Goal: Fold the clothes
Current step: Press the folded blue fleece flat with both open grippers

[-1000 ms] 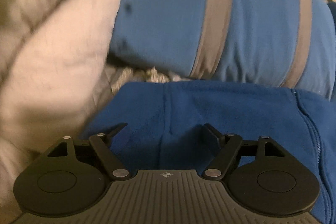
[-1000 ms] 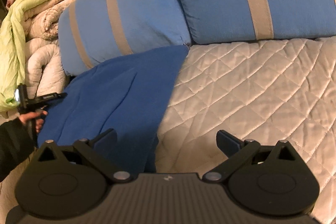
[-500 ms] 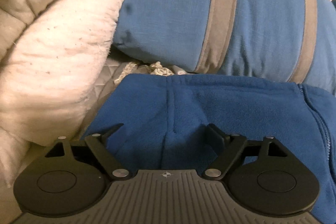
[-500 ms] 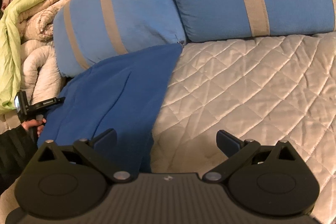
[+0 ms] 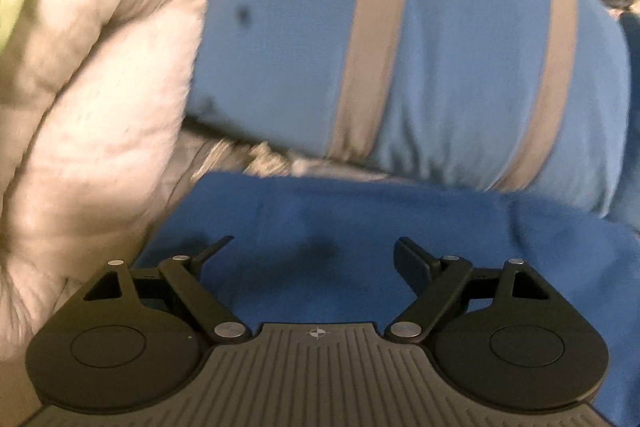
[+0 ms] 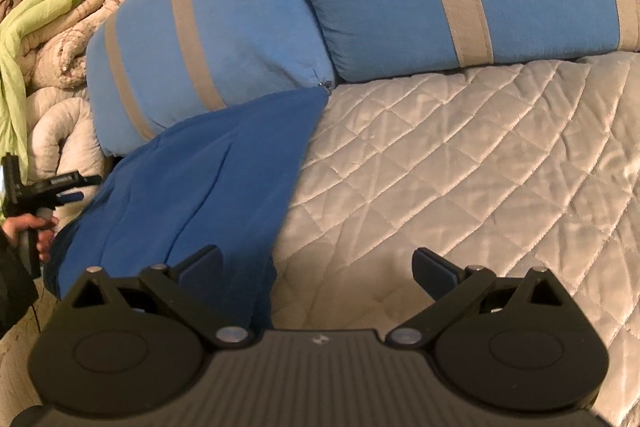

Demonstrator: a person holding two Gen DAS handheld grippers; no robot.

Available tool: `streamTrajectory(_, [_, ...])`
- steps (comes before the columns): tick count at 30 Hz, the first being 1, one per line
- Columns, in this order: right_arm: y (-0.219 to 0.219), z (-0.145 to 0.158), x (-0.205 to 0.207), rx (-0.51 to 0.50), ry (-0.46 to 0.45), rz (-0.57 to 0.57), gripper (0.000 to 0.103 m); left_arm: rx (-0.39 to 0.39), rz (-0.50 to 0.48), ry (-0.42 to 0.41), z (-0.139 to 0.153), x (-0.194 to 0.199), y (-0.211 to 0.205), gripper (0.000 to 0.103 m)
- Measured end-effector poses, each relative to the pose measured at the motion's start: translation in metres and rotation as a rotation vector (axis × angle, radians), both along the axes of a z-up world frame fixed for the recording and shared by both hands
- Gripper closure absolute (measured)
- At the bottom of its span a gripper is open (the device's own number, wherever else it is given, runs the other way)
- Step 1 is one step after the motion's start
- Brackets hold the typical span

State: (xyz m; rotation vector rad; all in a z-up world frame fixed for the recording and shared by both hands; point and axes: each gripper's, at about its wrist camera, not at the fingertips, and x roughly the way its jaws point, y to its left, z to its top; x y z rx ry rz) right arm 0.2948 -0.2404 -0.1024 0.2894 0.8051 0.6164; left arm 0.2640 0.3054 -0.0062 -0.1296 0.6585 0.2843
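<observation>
The blue fleece garment (image 5: 400, 227) is seen in the left wrist view spread just ahead of the left hand-held gripper (image 5: 316, 253), whose jaws are held wide apart with nothing between them. A striped blue pillow (image 5: 420, 59) is seen behind the garment, and a rolled white comforter (image 5: 100, 99) to the left; the picture is blurred.

In the right wrist view the garment (image 6: 200, 195) is laid on the bed's quilted cover (image 6: 460, 167), its far edge touching a pillow (image 6: 224, 43). The right hand-held gripper (image 6: 316, 267) is spread open and empty over the garment's right edge. The left hand-held gripper (image 6: 76, 183) is seen beside the garment's left edge.
</observation>
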Motion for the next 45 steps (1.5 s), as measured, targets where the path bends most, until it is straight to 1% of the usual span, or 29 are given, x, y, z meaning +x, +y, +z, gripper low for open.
streamTrajectory(4, [-0.002, -0.001, 0.001, 0.006, 0.01, -0.006, 0.001, -0.027, -0.069, -0.075, 0.017, -0.001, -0.023, 0.018])
streamTrajectory(8, [-0.003, -0.001, 0.001, 0.014, 0.015, -0.006, 0.001, -0.054, -0.132, -0.159, 0.017, 0.001, -0.047, 0.018])
streamTrajectory(10, [-0.003, -0.001, 0.001, 0.015, 0.014, -0.004, 0.001, -0.072, -0.151, -0.187, 0.01, 0.006, -0.056, 0.018])
streamTrajectory(17, [-0.003, -0.001, 0.003, 0.024, 0.022, -0.001, 0.001, -0.101, -0.16, -0.22, -0.031, 0.02, -0.085, 0.018])
streamTrajectory(19, [-0.003, -0.001, 0.003, 0.029, 0.025, -0.001, 0.001, -0.099, -0.173, -0.206, -0.046, 0.023, -0.091, 0.018])
streamTrajectory(23, [-0.003, -0.001, 0.005, 0.044, 0.036, -0.002, 0.001, -0.019, -0.173, -0.143, -0.072, 0.034, -0.104, 0.018])
streamTrajectory(28, [-0.002, 0.0, 0.006, 0.054, 0.031, 0.001, 0.001, 0.045, -0.178, -0.018, -0.08, 0.055, -0.112, 0.015])
streamTrajectory(31, [-0.001, 0.002, 0.006, 0.058, 0.029, 0.004, 0.001, 0.077, -0.186, 0.041, -0.083, 0.067, -0.116, 0.013])
streamTrajectory(33, [-0.001, 0.002, 0.006, 0.055, 0.028, 0.005, 0.001, 0.077, -0.191, 0.065, -0.084, 0.073, -0.115, 0.012])
streamTrajectory(37, [-0.001, 0.001, 0.007, 0.052, 0.036, 0.0, 0.001, 0.065, -0.193, 0.075, -0.084, 0.075, -0.112, 0.011])
streamTrajectory(41, [-0.003, 0.001, 0.007, 0.049, 0.035, -0.012, 0.001, 0.078, -0.191, 0.064, -0.084, 0.074, -0.115, 0.01])
streamTrajectory(45, [-0.006, -0.001, 0.009, 0.04, 0.041, -0.033, 0.001, 0.099, -0.19, 0.05, -0.081, 0.07, -0.118, 0.008])
